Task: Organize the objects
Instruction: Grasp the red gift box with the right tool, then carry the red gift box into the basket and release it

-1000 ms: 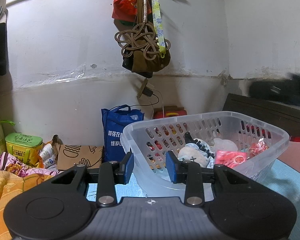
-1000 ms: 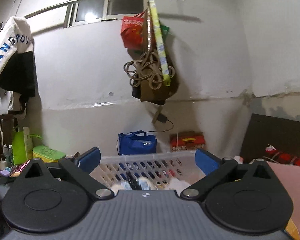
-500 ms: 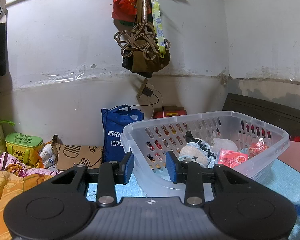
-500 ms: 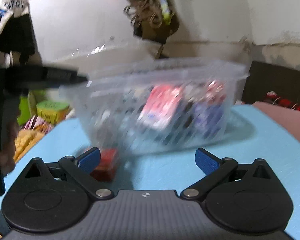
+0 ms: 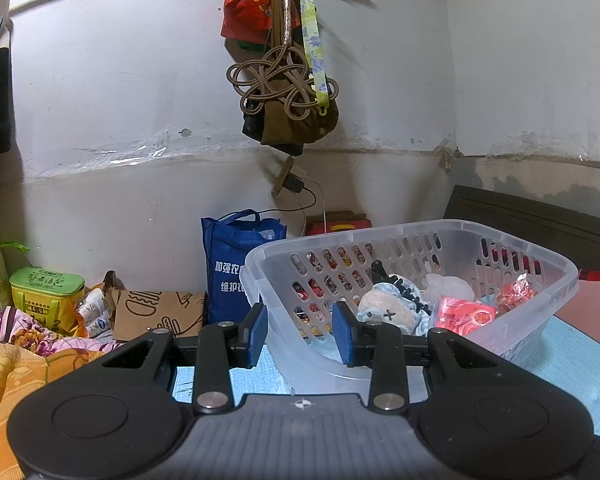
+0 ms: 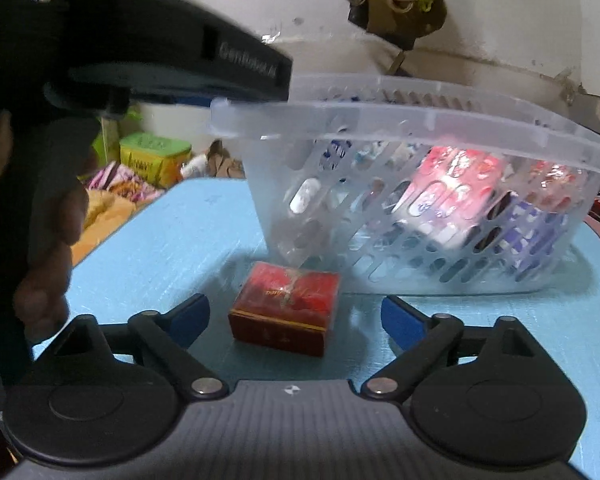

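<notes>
Left wrist view: at the far left a green rectangular tin with a lid (image 5: 46,295) stands among flowered cloth, next to a brown paper bag printed with a burger drawing (image 5: 158,314). Further right a dark blue fabric tote bag with white lettering (image 5: 236,258) stands against the white wall, under a bundle of brown knotted cord and bags (image 5: 286,92) hanging from above. The left gripper (image 5: 300,334) has its blue-padded jaws set close together with a narrow gap, nothing pinched between them; the corner of the clear perforated plastic basket (image 5: 416,236) lies just beyond them. Inside the basket sit a pale blue and white plush toy (image 5: 388,308), a red and pink snack packet (image 5: 462,316) and a shiny red wrapped sweet (image 5: 516,292). The basket rests on a light blue table top (image 5: 572,352).

Right wrist view: at the left edge a hand (image 6: 56,240) grips the handle of the left gripper's black body, which reaches over the basket rim. The right gripper (image 6: 294,316) is wide apart and its jaws are closing. Between them, untouched by either blue pad, lies a small dark red rectangular box with gold edging (image 6: 286,308) on the light blue table, just in front of the clear basket's near wall.
</notes>
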Available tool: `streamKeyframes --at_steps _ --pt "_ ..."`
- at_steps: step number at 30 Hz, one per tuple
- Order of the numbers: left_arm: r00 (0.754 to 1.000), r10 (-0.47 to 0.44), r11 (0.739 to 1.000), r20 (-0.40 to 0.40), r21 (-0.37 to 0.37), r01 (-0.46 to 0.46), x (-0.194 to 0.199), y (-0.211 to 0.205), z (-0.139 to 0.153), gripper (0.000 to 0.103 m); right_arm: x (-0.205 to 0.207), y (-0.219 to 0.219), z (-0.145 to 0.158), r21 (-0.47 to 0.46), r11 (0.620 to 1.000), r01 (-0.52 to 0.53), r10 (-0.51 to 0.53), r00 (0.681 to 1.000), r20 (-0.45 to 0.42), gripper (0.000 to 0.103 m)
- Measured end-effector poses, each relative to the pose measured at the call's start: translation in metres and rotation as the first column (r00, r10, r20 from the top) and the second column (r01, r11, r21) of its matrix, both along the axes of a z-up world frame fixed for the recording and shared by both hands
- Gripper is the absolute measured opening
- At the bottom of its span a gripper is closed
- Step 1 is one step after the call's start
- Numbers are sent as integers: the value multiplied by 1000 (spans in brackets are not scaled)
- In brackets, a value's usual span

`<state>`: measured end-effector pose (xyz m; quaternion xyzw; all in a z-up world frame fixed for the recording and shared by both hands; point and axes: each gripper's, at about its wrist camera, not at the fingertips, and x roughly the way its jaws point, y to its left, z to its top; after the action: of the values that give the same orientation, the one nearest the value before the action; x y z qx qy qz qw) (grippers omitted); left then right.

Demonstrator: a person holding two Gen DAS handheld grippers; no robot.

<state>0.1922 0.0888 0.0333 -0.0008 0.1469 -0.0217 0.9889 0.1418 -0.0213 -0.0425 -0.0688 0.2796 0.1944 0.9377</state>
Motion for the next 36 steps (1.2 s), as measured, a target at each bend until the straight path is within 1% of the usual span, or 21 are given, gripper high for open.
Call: streamKeyframes --at_steps 3,4,5,8,9,10,13,16,18,20,23,28,36 --pt "1000 0 1000 0 0 0 0 0 0 39 6 4 -4 1 1000 -3 3 1000 -18 91" --pt "1000 0 1000 0 0 0 0 0 0 39 8 5 -6 2 1000 -1 1 1000 -27 86" --pt "1000 0 1000 0 0 0 0 0 0 39 11 5 -7 2 1000 0 0 999 -41 83" --pt "1000 0 1000 0 -3 0 0 0 0 39 13 6 -10 5 1000 -6 6 997 -72 78" --pt "1000 0 1000 0 -2 0 0 0 0 39 13 6 -10 -3 1000 -9 9 997 -71 70" --pt "1000 0 1000 0 -1 0 0 0 0 39 11 8 -11 -16 1000 -13 12 998 -61 65" --pt "1000 -1 1000 0 -4 1 0 1 0 39 5 12 -10 -34 999 -29 28 999 -32 65" --pt "1000 -1 1000 1 -4 1 0 1 0 39 -3 9 -8 -24 999 -26 27 999 19 65" --pt "1000 -1 1000 1 -5 1 0 2 0 39 -7 3 -7 -20 999 -30 30 999 27 65" --pt "1000 -3 1000 1 -7 3 0 1 0 39 -15 -8 -6 -15 999 -32 32 999 32 65" --pt "1000 -3 1000 2 -7 3 -1 1 0 39 -27 -32 -2 25 999 -22 21 999 43 65" --pt "1000 -2 1000 1 -8 2 -1 1 0 39 -46 -68 4 66 998 11 -17 995 99 65" --pt "1000 5 1000 2 -14 -5 0 3 1 39 -60 -112 8 114 992 47 -62 989 131 65"
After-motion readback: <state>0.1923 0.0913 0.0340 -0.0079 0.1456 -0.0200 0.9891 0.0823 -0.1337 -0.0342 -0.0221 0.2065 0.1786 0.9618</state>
